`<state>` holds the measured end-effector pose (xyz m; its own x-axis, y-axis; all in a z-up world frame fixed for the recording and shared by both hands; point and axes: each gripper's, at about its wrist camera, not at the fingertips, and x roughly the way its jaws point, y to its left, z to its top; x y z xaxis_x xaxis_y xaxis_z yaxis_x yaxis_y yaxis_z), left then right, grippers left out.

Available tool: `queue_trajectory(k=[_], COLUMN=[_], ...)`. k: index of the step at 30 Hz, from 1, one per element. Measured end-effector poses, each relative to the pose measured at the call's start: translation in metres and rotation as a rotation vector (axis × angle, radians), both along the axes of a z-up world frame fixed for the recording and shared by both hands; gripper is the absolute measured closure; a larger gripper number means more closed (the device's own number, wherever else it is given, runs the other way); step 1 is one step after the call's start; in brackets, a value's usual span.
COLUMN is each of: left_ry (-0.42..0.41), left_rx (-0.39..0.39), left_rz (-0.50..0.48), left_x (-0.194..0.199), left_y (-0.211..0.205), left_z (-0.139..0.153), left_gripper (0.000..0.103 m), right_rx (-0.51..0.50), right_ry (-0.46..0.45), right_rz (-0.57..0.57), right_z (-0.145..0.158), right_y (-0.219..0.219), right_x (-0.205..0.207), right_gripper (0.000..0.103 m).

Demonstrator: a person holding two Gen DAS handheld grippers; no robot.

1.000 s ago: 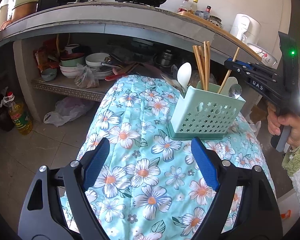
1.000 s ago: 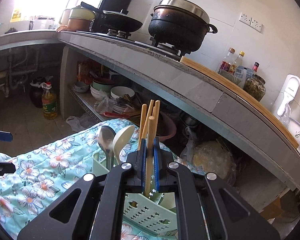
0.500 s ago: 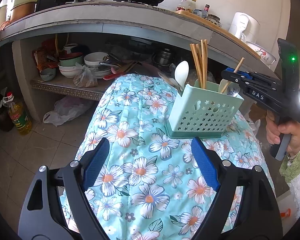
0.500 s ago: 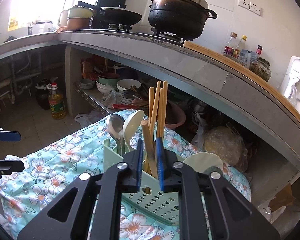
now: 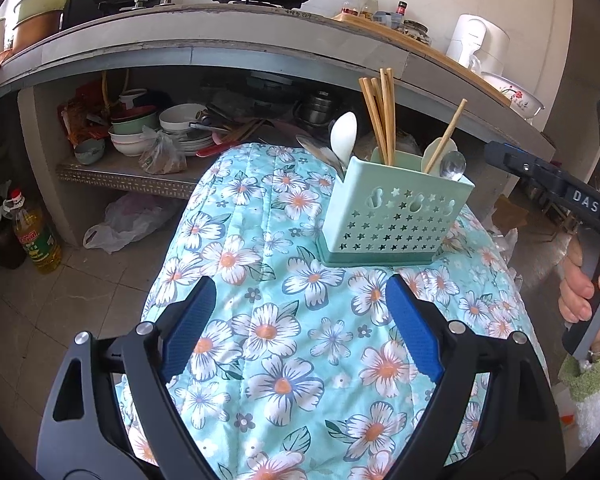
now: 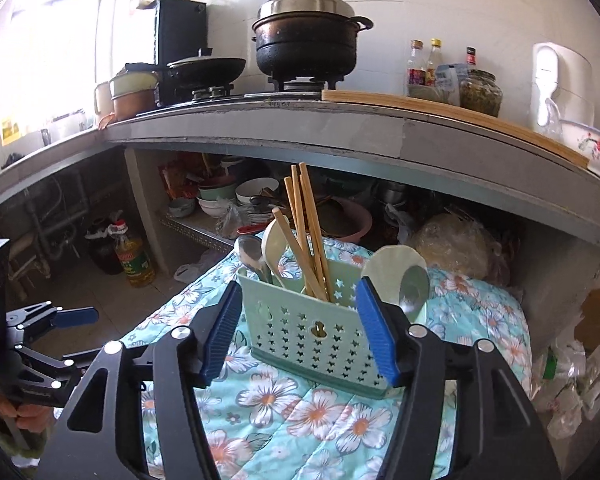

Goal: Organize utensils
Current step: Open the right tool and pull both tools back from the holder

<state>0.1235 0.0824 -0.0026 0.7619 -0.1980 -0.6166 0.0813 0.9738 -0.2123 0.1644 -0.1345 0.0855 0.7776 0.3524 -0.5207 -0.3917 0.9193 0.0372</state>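
A: Start at the left. What do the left tongs have?

B: Nothing. Their blue pads stand wide apart over the flowered cloth, short of the caddy, with only the cloth between them.

A: And the caddy?

B: The pale green caddy with star-shaped holes stands upright on the cloth-covered surface, toward its far end. At its left end a metal spoon and a white spoon lean outward. A bunch of wooden chopsticks stands in the middle. One single chopstick leans to the right, beside a pale spoon and a shiny metal spoon at the right end.

A: The right tongs?

B: The right tongs are opening. Their pads frame the near wall of the caddy without pressing on it, and nothing is held. In the left camera they show at the right edge, clear of the caddy, with a hand on the handle.

A: Behind all that?

B: A kitchen counter with a black pot on the stove, bottles on a wooden board, and bowls on the shelf beneath.
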Motion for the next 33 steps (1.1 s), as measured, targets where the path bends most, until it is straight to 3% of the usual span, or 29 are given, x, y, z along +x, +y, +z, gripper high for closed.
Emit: queue_trajectory(k=[2, 7, 12, 16, 24, 33], left_ry=[0.004, 0.029, 0.079, 0.061, 0.034, -0.068], left_rx=[0.011, 0.073, 0.131, 0.155, 0.228, 0.283], left_rz=[-0.011, 0.010, 0.072, 0.102, 0.173, 0.264], left_x=[-0.005, -0.016, -0.025, -0.038, -0.063, -0.104], left_y=[-0.006, -0.018, -0.018, -0.017, -0.017, -0.004], left_z=[-0.002, -0.012, -0.023, -0.021, -0.003, 0.034], left_gripper=[0.019, 0.015, 0.011, 0.008, 0.008, 0.008], right_rx=[0.024, 0.034, 0.025, -0.001, -0.046, -0.050], right_ry=[0.016, 0.070, 0.145, 0.153, 0.127, 0.084], right_rz=[-0.034, -0.183, -0.341, -0.420, -0.482, -0.509], right_z=[-0.003, -0.022, -0.046, -0.057, -0.060, -0.045], right_y=[-0.006, -0.026, -0.049, -0.060, -0.069, -0.075], right_x=[-0.015, -0.049, -0.073, -0.095, -0.136, -0.171], right_gripper=[0.023, 0.007, 0.006, 0.006, 0.006, 0.006])
